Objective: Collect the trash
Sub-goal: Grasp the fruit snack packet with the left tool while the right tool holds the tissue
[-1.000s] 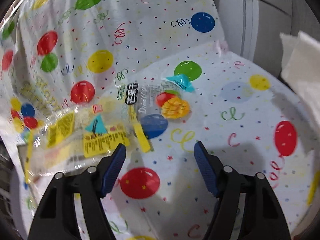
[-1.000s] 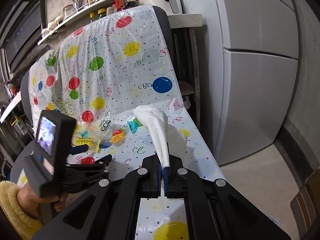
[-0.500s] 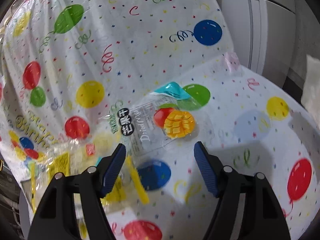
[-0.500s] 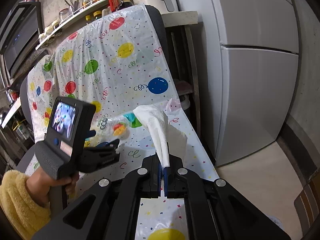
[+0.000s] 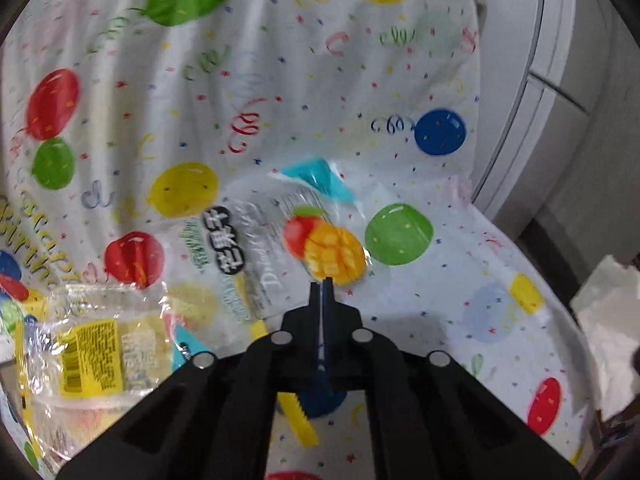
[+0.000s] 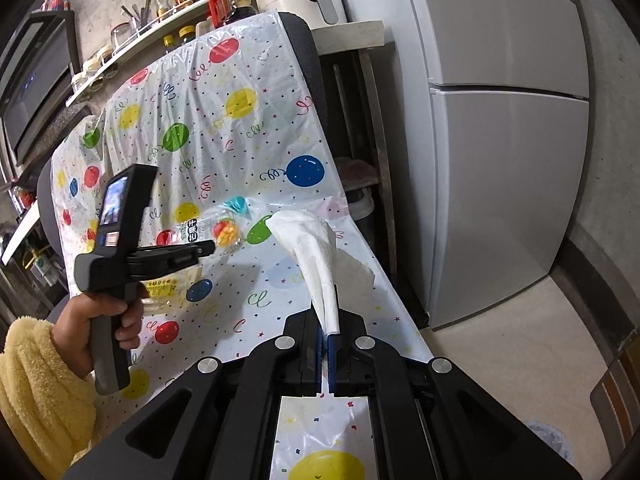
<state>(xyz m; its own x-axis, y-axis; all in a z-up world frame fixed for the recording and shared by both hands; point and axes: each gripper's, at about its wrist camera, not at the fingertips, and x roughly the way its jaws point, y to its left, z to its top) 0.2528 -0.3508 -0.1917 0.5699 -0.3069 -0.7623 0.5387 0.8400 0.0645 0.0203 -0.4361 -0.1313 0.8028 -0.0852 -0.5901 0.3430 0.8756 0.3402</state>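
Left wrist view: the left gripper (image 5: 322, 286) is clenched on the lower edge of the dried-mango wrapper (image 5: 280, 240); this clear, crinkled pouch has a black label, a red-and-orange mango picture and a teal corner at its twelve o'clock; it lies on the balloon-print cover (image 5: 280, 92); a second clear wrapper (image 5: 100, 356) with a yellow label sits at eight o'clock.

Right wrist view: the right gripper (image 6: 325, 330) is clamped on a white crumpled tissue (image 6: 316, 248), which rises toward twelve o'clock; the mango wrapper (image 6: 224, 230) sits at ten o'clock, at the left gripper's tip (image 6: 210, 246); a grey fridge (image 6: 500, 140) stands at two o'clock.
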